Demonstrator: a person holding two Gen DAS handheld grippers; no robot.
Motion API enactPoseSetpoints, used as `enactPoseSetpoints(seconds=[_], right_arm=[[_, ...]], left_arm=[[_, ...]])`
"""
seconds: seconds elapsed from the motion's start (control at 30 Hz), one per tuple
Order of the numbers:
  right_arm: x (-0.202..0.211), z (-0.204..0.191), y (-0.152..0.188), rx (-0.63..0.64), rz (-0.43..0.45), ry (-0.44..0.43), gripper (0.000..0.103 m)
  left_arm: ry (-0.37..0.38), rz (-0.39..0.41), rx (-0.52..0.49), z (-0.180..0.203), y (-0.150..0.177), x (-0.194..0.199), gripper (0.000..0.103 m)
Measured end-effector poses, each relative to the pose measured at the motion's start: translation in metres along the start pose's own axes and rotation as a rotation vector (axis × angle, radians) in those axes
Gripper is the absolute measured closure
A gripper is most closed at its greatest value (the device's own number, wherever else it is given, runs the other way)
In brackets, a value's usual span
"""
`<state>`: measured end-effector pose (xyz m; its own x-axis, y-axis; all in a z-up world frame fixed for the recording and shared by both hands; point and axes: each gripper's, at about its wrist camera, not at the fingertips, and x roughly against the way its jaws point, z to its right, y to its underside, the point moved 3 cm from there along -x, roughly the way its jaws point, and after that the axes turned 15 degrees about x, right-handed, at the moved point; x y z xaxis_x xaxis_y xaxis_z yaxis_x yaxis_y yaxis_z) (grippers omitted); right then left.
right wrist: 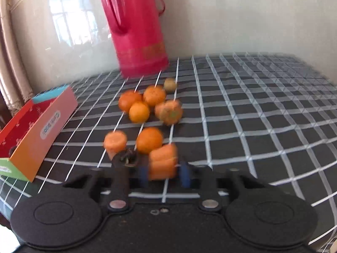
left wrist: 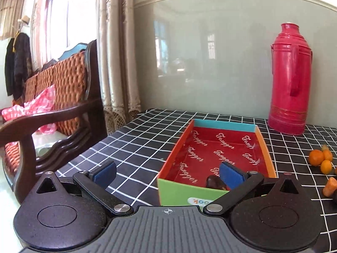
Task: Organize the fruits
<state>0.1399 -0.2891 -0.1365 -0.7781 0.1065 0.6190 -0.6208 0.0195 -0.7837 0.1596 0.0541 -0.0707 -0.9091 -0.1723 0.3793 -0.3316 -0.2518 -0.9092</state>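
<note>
A colourful cardboard box (left wrist: 217, 147) with a red inside stands on the checked tablecloth; a dark fruit (left wrist: 214, 182) lies in its near end. My left gripper (left wrist: 168, 172) is open and empty, its right finger over the box's near edge. The box also shows at the left of the right wrist view (right wrist: 40, 130). My right gripper (right wrist: 163, 174) is shut on an orange carrot-like piece (right wrist: 163, 164). Beyond it lie several oranges (right wrist: 149, 140), another orange piece (right wrist: 114, 141) and a dark stemmed fruit (right wrist: 127, 158). That view is blurred.
A tall red thermos (left wrist: 289, 80) stands at the back by the wall, also in the right wrist view (right wrist: 137, 27). A wooden sofa (left wrist: 52, 109) stands left of the table. A small greenish fruit (right wrist: 170, 84) lies near the thermos.
</note>
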Motion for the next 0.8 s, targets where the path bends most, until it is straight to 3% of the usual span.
enactPoseSetpoints(seconds=[0.17, 0.3, 0.5, 0.8], right_arm=[[0.010, -0.001, -0.003, -0.008, 0.056, 0.004, 0.085], [0.027, -0.015, -0.014, 0.012, 0.164, -0.052, 0.085], [0.039, -0.077, -0.037, 0.146, 0.260, -0.230, 0.085], [0.024, -0.171, -0.061, 0.295, 0.259, -0.404, 0.085]], left_arm=[[-0.034, -0.008, 0.039, -0.015, -0.001, -0.005, 0.000], [-0.059, 0.001, 0.066, -0.026, -0.002, -0.006, 0.000], [-0.105, -0.030, 0.143, -0.050, -0.003, -0.013, 0.000], [-0.169, -0.042, 0.170, -0.081, 0.002, -0.017, 0.000]])
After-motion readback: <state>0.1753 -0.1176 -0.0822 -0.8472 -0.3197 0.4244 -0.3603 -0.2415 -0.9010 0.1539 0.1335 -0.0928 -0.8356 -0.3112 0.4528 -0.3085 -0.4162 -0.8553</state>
